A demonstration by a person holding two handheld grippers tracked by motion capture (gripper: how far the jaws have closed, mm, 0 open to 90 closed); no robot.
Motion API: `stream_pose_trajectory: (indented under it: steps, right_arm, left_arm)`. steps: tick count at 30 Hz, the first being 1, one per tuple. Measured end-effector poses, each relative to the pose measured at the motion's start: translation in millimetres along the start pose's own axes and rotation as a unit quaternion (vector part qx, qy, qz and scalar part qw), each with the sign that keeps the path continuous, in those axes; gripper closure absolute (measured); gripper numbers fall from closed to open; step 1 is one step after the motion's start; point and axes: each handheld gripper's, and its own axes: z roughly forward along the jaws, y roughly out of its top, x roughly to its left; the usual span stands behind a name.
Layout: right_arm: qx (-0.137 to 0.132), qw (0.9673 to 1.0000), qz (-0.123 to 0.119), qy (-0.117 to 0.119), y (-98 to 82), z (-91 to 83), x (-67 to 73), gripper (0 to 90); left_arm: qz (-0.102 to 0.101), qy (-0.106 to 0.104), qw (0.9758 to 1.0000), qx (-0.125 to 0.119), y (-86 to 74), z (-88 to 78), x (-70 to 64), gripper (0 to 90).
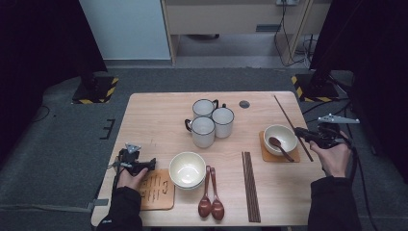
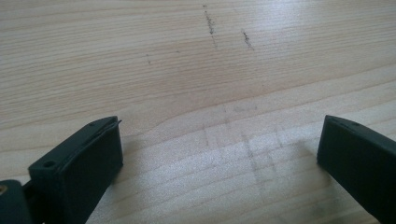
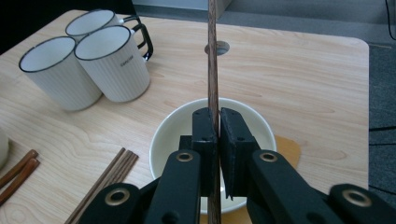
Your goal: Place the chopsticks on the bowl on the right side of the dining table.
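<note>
Right gripper clamped on pair of dark wooden chopsticks, thin and long, held at right side of table, just beside bowl with spoon on coaster. This setting looks nearly done, judging by layout. Left: near bowl, two spoons, spare chopsticks not yet arranged. Left gripper rests on table, jaws apart, nothing between.

The person wears dark long sleeves on both arms. Each tool, the left tool and the right tool, is black with a grey three-cornered plate on top; brass-ringed holes mark the right one's black arms.
</note>
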Motion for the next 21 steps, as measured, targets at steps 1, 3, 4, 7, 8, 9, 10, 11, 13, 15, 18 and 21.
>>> stream_pose_trajectory:
  steps: [1,3,4,7,8,9,10,11,13,15,18,21]
  right_arm:
    - [0.003,1.0,-0.001,-0.001,-0.6,1.7,0.2,85.2]
    - [0.008,1.0,-0.002,-0.002,-1.8,4.5,0.6,85.2]
    - [0.011,0.9999,-0.003,-0.002,-2.5,6.0,0.6,85.1]
    - [0.018,0.9998,-0.007,-0.004,-4.7,9.9,0.0,85.1]
    - [0.017,0.9998,-0.006,-0.004,-5.5,11.1,0.3,85.2]
    - [0.02,0.9998,-0.008,-0.005,-6.1,12.1,-0.3,85.1]
    - [0.022,0.9997,-0.009,-0.006,-6.6,12.8,-0.6,85.1]
    - [0.023,0.9997,-0.007,-0.007,-7.2,13.7,-0.6,85.2]
    - [0.028,0.9995,-0.008,-0.007,-8.8,15.8,-1.0,85.1]
    - [0.035,0.9993,-0.007,-0.008,-10.4,18.2,-0.7,85.2]
    - [0.042,0.999,-0.013,-0.012,-12.1,21.8,-0.7,85.1]
    - [0.046,0.9988,-0.012,-0.013,-13.8,25.2,-0.1,85.1]
  left_arm:
    - [0.0,0.0,1.0,0.0,0.0,0.0,0.0,0.0]
    - [0.0,0.0,1.0,0.0,0.0,0.0,0.0,0.0]
    - [0.0,0.0,1.0,0.0,0.0,0.0,0.0,0.0]
    - [0.0,0.0,1.0,0.0,0.0,0.0,0.0,0.0]
    - [0.0,0.0,1.0,0.0,0.0,0.0,0.0,0.0]
    - [0.0,0.0,1.0,0.0,0.0,0.1,-0.1,0.0]
    - [0.0,0.0,1.0,0.0,0.0,0.0,0.0,0.0]
    - [0.0,0.0,1.0,0.0,0.0,0.0,0.0,0.0]
    - [0.0,0.0,1.0,0.0,0.0,0.0,0.0,0.0]
    - [0.0,0.0,1.0,0.0,0.0,0.0,0.0,0.0]
    - [0.0,0.0,1.0,0.0,0.0,0.0,0.0,0.0]
    - [0.0,0.0,1.0,0.0,0.0,0.0,0.0,0.0]
